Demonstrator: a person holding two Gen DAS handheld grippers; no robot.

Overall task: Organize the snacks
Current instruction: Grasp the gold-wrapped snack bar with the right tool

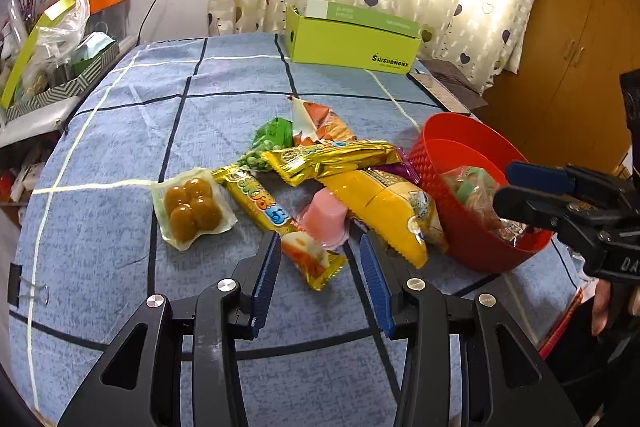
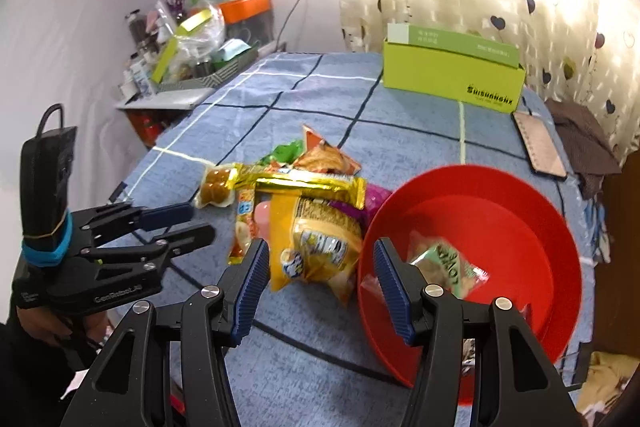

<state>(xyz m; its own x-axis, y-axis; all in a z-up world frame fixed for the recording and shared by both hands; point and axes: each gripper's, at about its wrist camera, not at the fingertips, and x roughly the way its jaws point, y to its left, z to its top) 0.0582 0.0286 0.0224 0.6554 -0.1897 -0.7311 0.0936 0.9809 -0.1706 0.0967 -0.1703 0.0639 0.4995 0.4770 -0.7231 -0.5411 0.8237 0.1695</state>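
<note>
A pile of snacks lies on the blue checked cloth: a clear pack of brown balls, a gold bar, a second gold bar, a pink jelly cup, a yellow bag, a green pack and an orange pack. A red bowl at the right holds one snack packet. My left gripper is open and empty just before the gold bar's end. My right gripper is open and empty over the bowl's near rim.
A lime green open box stands at the far edge of the table. A cluttered shelf with bags and boxes is at the left. A dark wallet lies at the right edge. A wooden cabinet is at the right.
</note>
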